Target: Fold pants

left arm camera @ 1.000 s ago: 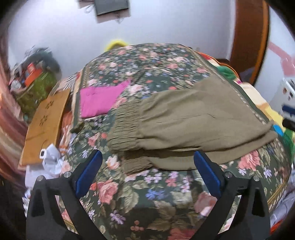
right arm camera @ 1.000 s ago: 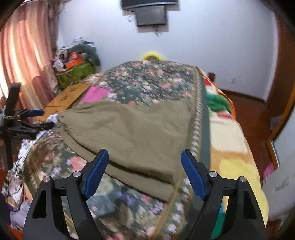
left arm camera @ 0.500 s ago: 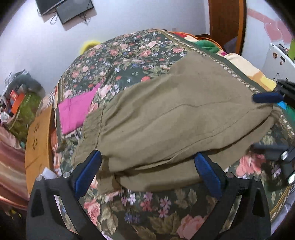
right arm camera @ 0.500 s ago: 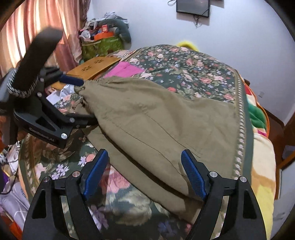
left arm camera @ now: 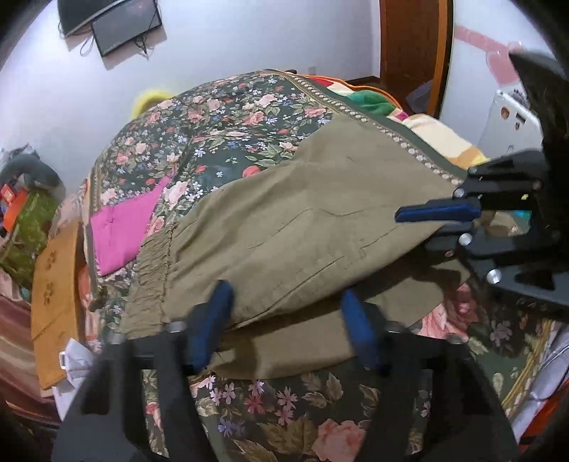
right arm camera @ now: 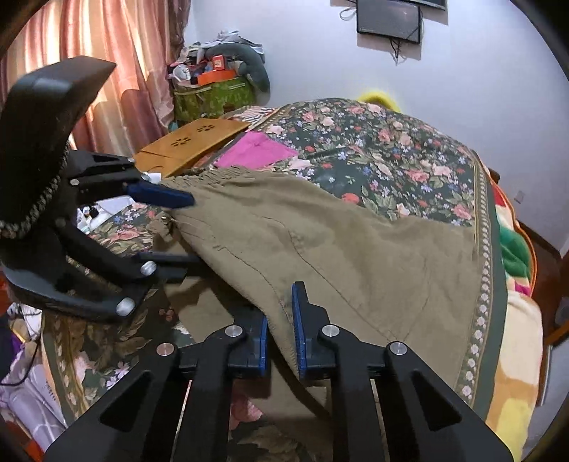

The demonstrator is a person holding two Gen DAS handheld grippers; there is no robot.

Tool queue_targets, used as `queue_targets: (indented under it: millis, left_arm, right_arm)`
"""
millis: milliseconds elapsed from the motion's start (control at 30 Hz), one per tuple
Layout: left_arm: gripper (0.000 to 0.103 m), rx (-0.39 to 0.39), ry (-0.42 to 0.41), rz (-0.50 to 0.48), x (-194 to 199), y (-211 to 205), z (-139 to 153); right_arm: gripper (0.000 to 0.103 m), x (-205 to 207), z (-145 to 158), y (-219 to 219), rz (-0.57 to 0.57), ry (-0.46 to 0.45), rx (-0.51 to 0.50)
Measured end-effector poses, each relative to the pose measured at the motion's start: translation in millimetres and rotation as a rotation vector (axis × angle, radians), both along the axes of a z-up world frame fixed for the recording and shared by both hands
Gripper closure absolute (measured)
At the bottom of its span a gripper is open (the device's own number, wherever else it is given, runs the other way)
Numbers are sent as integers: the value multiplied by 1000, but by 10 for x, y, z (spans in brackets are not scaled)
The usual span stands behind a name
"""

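Left wrist view shows the bed under a dark floral bedspread (left arm camera: 227, 117), which fills most of the frame and runs back toward the white wall. Across its near half lie the olive pants (left arm camera: 302, 227), spread sideways with the gathered elastic waistband toward the left and the leg ends toward the right; the upper layer is raised off the lower one along the near edge, so a shadowed gap shows between them. A folded pink cloth (left arm camera: 121, 227) lies flat on the bedspread just beyond the waistband, and a tan wooden board (left arm camera: 53, 284) with flower cut-outs sits beside the bed's left edge. A dark wall screen (left arm camera: 121, 26) hangs high on the wall. The left gripper (left arm camera: 288, 320) has its blue-padded fingers parted with the near hem of the upper layer between them, though motion blur leaves it unclear whether the pads press the cloth. In the right wrist view, the right gripper (right arm camera: 279, 330) has its jaws drawn close together, pinching the near fold of the pants (right arm camera: 355, 248) between the blue pads. The same view shows the left gripper (right arm camera: 170, 231) at the waistband end, one blue finger above the cloth and one black finger beneath it.
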State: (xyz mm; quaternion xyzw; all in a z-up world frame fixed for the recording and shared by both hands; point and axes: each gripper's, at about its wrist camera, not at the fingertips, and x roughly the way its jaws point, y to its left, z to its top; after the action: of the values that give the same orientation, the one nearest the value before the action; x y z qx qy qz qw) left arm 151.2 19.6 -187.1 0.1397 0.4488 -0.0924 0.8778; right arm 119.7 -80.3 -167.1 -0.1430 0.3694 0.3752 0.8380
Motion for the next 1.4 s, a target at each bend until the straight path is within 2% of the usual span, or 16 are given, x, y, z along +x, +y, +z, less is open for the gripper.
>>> queue_targets:
  millis: [33,67,167,500,700,900,1067,1133,1233,1333,1400]
  left_arm:
    - [61,17,-11,4,-16,-19,-1]
    - [66,24,-16,4,-28,-27,-1]
    - [73,3,-22,5,-89,-23,28]
    - [74,-32,6,29,-330,23,-56]
    - [74,-70,13,45,-420,91,-32]
    - [66,-147,24,108,-490,279,79]
    - [43,-185,-27,195,-475,532,229]
    - [42,-193,-43,228,-422,645,280]
    - [41,-205,-52,270,-323,789,324]
    - [38,-233,-53,298,-197,902,326]
    - [37,-257,-41,302,-127,934,298]
  right_arm:
    - [94,-20,11,0,5,-5,-2]
    - [94,-45,20,-4,8,-8,-3]
    - [95,-99,30,-15,17,-18,-15]
    - [94,-191,-98,-30,20,28,-26]
    - [89,-237,-86,-82,7,60,-9]
    - [84,-303,40,-207,-3,87,44]
    - [79,-335,225,-253,-14,57,114]
    - [74,-293,298,-257,-34,52,151]
    - [57,-185,326,-241,-82,59,180]
    - [55,-56,291,-181,-116,77,185]
    - [55,43,207,-115,-127,120,184]
